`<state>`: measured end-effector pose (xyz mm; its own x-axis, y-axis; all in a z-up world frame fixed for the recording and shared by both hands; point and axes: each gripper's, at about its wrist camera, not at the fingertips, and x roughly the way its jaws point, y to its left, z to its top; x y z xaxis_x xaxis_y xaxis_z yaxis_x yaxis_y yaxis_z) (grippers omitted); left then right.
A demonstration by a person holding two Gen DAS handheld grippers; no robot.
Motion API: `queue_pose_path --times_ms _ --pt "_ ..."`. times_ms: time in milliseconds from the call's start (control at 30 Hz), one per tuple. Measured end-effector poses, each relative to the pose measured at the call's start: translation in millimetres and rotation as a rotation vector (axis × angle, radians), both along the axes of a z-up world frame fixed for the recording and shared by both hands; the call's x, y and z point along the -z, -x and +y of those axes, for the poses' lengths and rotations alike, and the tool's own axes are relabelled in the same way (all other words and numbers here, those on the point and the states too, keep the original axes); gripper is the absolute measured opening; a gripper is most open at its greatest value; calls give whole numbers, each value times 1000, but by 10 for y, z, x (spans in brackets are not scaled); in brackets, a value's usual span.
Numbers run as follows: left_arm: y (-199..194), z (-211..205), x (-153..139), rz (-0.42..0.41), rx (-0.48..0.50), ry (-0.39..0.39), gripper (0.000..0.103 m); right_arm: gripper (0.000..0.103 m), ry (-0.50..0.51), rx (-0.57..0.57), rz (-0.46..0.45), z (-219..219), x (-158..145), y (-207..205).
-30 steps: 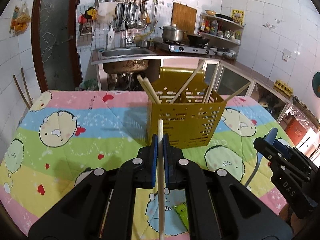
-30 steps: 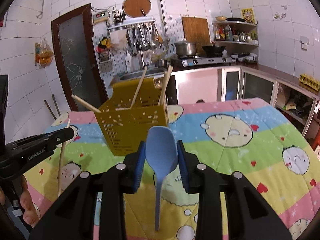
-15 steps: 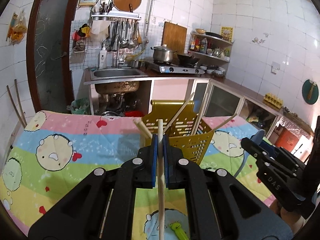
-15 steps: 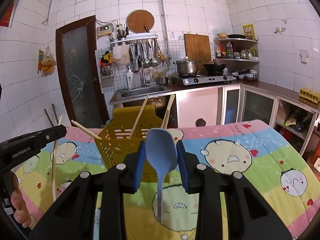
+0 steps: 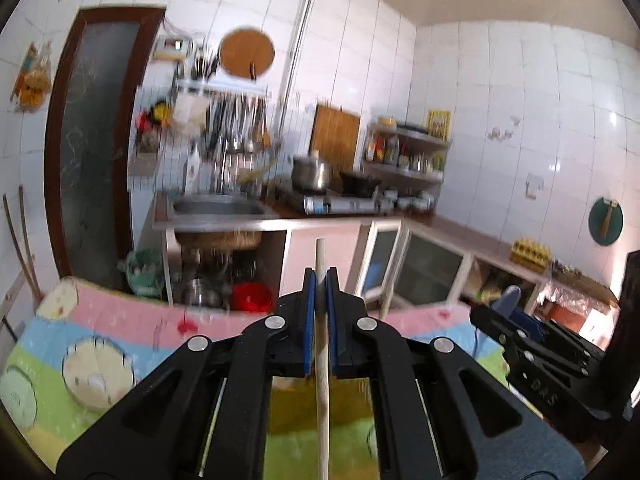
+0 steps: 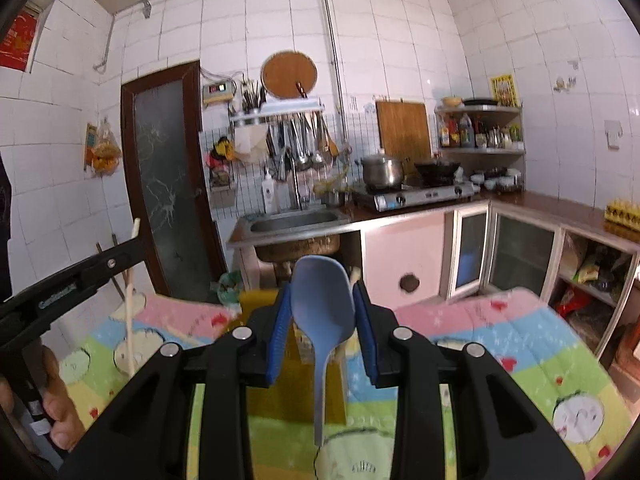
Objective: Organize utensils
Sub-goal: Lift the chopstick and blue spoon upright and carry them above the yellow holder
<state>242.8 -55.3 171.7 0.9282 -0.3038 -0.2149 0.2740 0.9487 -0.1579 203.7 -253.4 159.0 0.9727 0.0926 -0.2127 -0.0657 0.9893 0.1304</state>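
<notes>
At about nine o'clock in the right wrist view, the left tool point(image 6: 134, 246) comes in from the side, clamped on one wooden chopstick point(image 6: 130, 312) that hangs nearly upright, its lower end over the cartoon-print quilt point(image 6: 532, 340) covering the tabletop. In the left wrist view the same chopstick point(image 5: 322, 352) runs from twelve to six o'clock between the blue pads point(image 5: 308, 320), which are pressed tight against it. Holding it vertical is likely meant to let it drop end-first into a slot of the holder. At centre, the yellow utensil holder point(image 6: 296, 392) sits at around six o'clock just beyond the right tool point(image 6: 322, 320), largely hidden behind its fingers; from the left wrist it shows only as a blurred yellow patch point(image 5: 292, 404) under the tool. The right tool pinches one blue spoon point(image 6: 323, 312) by the sides of its bowl, bowl up at twelve o'clock and handle down towards six, so the handle would probably enter the holder first. Further right, at about three o'clock in the left wrist view, the right tool point(image 5: 508, 316) appears again with the spoon's blue bowl point(image 5: 510, 298) peeking above it. So: one chopstick and one spoon held, one in each tool, and one holder. At least one pale stick already stands in the holder, though blur and the tools block an exact count.
</notes>
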Motion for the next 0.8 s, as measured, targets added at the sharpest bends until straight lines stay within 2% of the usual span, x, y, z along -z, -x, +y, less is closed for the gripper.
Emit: queue_pose_path --times_ms 167,400,500,633,800 --pt "-209 -24 -301 -116 -69 50 4 31 28 18 -63 47 -342 -100" --pt "-593 -236 -423 -220 -158 21 4 31 67 40 -93 137 -501 -400" --pt "-801 -315 -372 -222 -181 5 4 31 61 40 -79 158 -441 -559" --pt "-1081 -370 -243 -170 -189 7 4 31 47 46 -50 131 -283 -780" --pt "-1240 -391 -45 -137 -202 0 4 31 46 46 -7 111 -93 -980"
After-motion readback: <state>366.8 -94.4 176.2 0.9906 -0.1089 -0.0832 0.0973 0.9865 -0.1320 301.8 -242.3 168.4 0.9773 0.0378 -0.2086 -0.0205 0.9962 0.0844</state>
